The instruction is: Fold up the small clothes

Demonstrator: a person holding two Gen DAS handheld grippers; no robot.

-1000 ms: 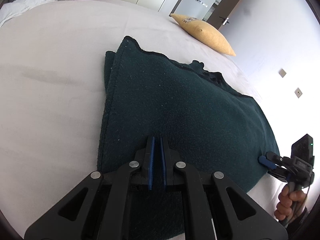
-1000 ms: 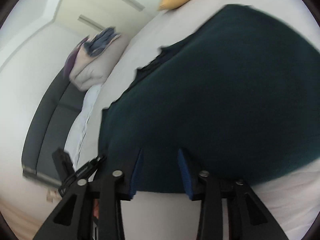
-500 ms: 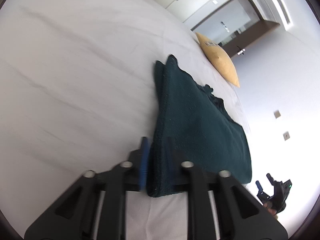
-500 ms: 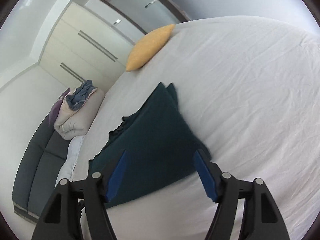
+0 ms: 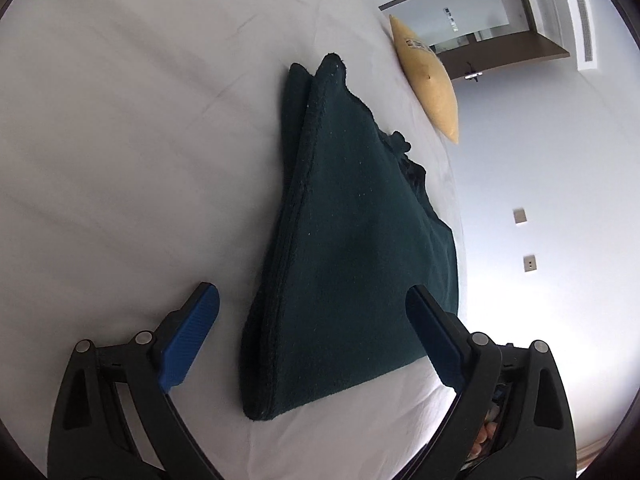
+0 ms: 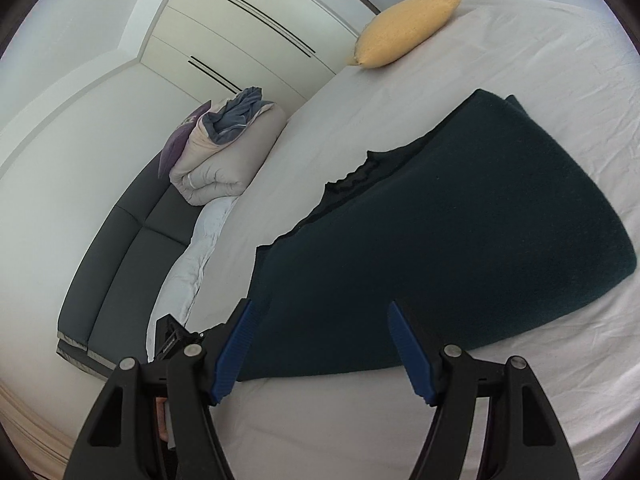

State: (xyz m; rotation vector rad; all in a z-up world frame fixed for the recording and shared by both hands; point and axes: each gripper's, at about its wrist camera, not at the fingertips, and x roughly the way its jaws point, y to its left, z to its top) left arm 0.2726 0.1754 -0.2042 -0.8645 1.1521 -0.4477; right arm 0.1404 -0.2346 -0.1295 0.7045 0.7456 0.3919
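One dark green knitted garment (image 5: 352, 240), folded in layers, lying flat on the white bed sheet (image 5: 120, 140). Judged soft, limp, light and non-slippery; best pinched through all layers at a near corner. Left gripper (image 5: 312, 320): jaws opening, nothing pressed. Right gripper (image 6: 320, 344): jaws apart, empty. Left view shows the stacked fold edge; right view shows the ragged far hem, a rolled duvet (image 6: 224, 160) and a sofa (image 6: 120, 264).

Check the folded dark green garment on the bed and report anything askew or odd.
Slightly untidy: the dark green garment lies folded flat on the bed, but along its far edge under-layers stick out in a jagged, wavy line. No damage shows.
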